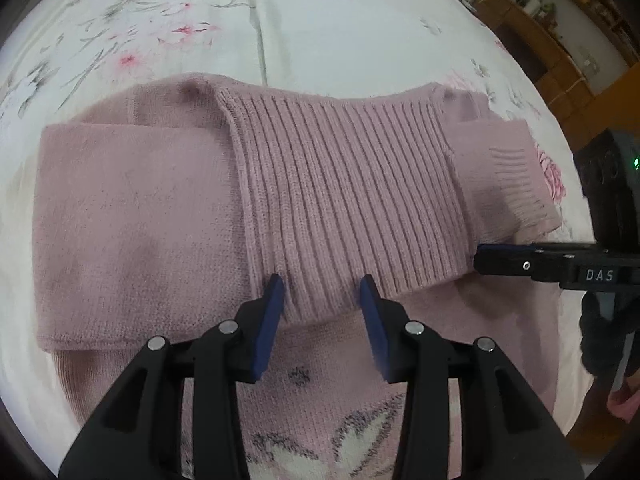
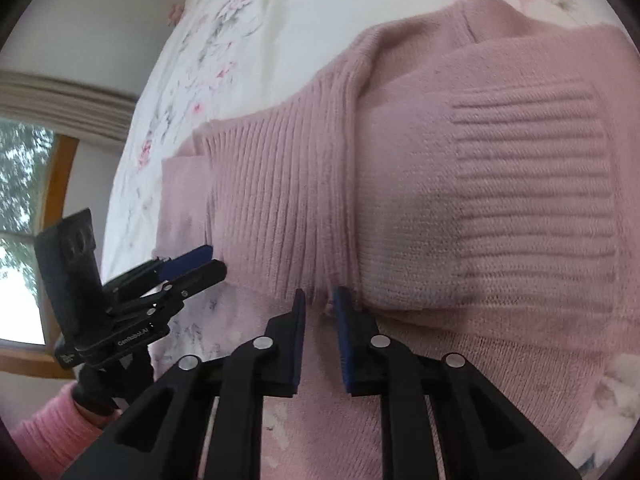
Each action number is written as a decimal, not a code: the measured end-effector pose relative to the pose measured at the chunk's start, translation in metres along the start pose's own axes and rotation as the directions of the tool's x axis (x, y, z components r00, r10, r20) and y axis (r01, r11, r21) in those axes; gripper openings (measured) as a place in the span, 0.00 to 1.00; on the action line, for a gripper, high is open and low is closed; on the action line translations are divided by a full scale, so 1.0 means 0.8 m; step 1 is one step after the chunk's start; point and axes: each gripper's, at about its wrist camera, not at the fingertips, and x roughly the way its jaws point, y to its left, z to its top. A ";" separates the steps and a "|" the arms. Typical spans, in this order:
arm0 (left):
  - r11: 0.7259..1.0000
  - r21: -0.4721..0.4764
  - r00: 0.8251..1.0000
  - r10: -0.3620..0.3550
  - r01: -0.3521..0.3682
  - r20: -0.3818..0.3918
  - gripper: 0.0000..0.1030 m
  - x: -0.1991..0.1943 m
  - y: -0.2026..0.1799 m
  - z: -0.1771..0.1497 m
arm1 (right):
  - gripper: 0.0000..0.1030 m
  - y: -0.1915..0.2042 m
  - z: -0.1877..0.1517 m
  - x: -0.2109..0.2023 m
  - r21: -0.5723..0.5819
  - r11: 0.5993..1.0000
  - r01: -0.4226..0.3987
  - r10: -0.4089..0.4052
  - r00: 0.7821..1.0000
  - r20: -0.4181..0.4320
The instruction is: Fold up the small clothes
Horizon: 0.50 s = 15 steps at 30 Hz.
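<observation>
The white letters "DAS" are seen on the black body of the right gripper [image 1: 496,258], behind its jaws. A white brand word is printed on the left gripper [image 2: 200,266] behind its jaws, but it cannot be read with certainty.

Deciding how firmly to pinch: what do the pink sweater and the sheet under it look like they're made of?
The pink sweater looks like soft knit yarn, matte and slightly fuzzy: the ribbed hem band shows raised ribs, the body fine stitch loops. Wool or acrylic cannot be told. The floral sheet looks like smooth, thin woven cloth, probably cotton or a blend, with a printed pattern and a shallow crease.
</observation>
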 end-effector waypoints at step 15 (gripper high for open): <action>0.967 -0.158 0.980 0.195 -0.198 -0.032 0.64 -0.157 0.039 -0.208 | 0.47 0.014 -0.206 -0.128 -0.025 0.980 0.196 -0.192 0.975 0.112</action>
